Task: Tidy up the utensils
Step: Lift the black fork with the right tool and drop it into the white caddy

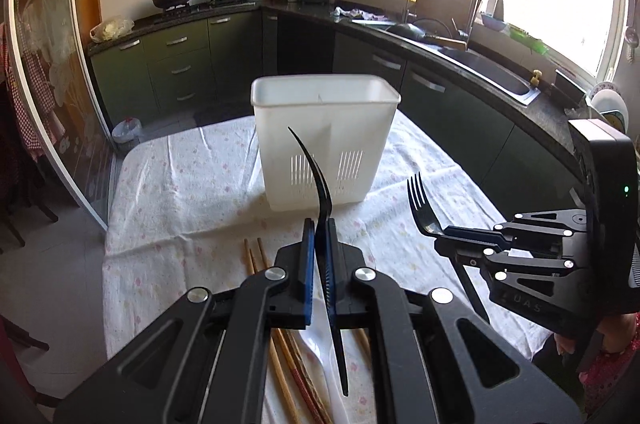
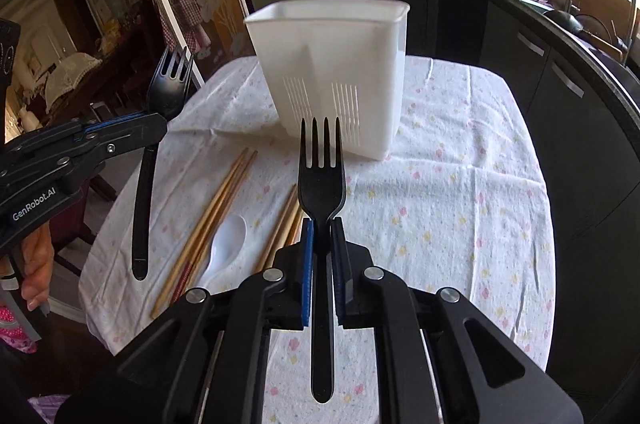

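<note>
A table covered with a white flowered cloth [image 2: 460,184] fills most of both views, in a kitchen with dark green cabinets.

Ahead of both claws, near the middle of the table, stands a tall white plastic utensil holder [image 2: 332,72] with slotted lower walls and a divider inside. From these angles nothing can be seen sticking out of its top, so the sorting looks barely begun.

The left claw [image 1: 319,248] is closed on a black fork [image 1: 316,180], seen edge-on as a thin curved blade rising toward the holder, its handle hanging below the pads. The right claw [image 2: 322,240] is closed on a second black fork [image 2: 322,168], gripped at the neck with the tines up and pointing at the holder. Both forks are lifted clear of the cloth. The two claws are side by side but well apart.

Still lying on the cloth, below and between the claws, are several wooden chopsticks [image 2: 212,212] and a white plastic spoon [image 2: 224,244]. These appear to be what is left.

Nothing stands between either fork and the holder's open top. The holder is tall, so each fork would likely need raising above its rim.
</note>
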`<action>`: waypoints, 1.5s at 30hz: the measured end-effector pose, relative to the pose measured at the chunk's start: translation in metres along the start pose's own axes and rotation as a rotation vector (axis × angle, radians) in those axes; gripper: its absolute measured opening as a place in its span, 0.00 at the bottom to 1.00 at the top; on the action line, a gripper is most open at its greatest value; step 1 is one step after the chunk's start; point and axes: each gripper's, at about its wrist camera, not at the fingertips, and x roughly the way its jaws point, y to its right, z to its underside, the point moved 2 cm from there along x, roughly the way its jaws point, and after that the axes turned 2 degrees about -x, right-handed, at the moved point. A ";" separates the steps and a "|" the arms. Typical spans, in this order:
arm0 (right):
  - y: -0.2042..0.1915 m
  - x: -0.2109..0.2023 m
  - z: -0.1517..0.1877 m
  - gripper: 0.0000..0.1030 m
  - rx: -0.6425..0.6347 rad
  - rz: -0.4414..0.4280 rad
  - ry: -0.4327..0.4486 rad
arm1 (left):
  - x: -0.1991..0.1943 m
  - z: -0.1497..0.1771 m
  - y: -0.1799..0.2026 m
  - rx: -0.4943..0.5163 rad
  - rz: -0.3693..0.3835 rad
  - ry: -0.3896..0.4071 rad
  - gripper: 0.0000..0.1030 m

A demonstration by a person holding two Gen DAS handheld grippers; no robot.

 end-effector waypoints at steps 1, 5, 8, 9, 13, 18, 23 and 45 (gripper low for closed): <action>0.001 -0.008 -0.007 0.09 0.004 -0.005 0.034 | -0.004 -0.010 0.001 0.002 0.003 0.027 0.05; 0.010 -0.043 -0.039 0.09 0.020 -0.030 0.171 | -0.012 -0.060 0.004 0.001 0.008 0.124 0.05; 0.017 -0.061 -0.070 0.09 0.041 -0.040 0.262 | -0.010 -0.097 0.005 -0.003 -0.009 0.204 0.05; 0.020 -0.063 -0.080 0.09 0.050 -0.041 0.290 | -0.007 -0.108 0.004 -0.011 -0.015 0.229 0.05; 0.029 -0.071 -0.116 0.09 0.079 -0.052 0.379 | 0.013 -0.140 0.000 -0.029 -0.046 0.322 0.05; 0.038 -0.062 -0.152 0.09 0.101 -0.039 0.459 | 0.046 -0.157 -0.012 -0.057 -0.105 0.430 0.05; 0.037 -0.048 -0.182 0.09 0.098 -0.020 0.495 | 0.074 -0.156 -0.018 -0.057 -0.137 0.464 0.05; 0.043 0.035 -0.192 0.09 0.073 0.110 0.531 | 0.075 -0.079 -0.019 0.039 -0.124 0.227 0.43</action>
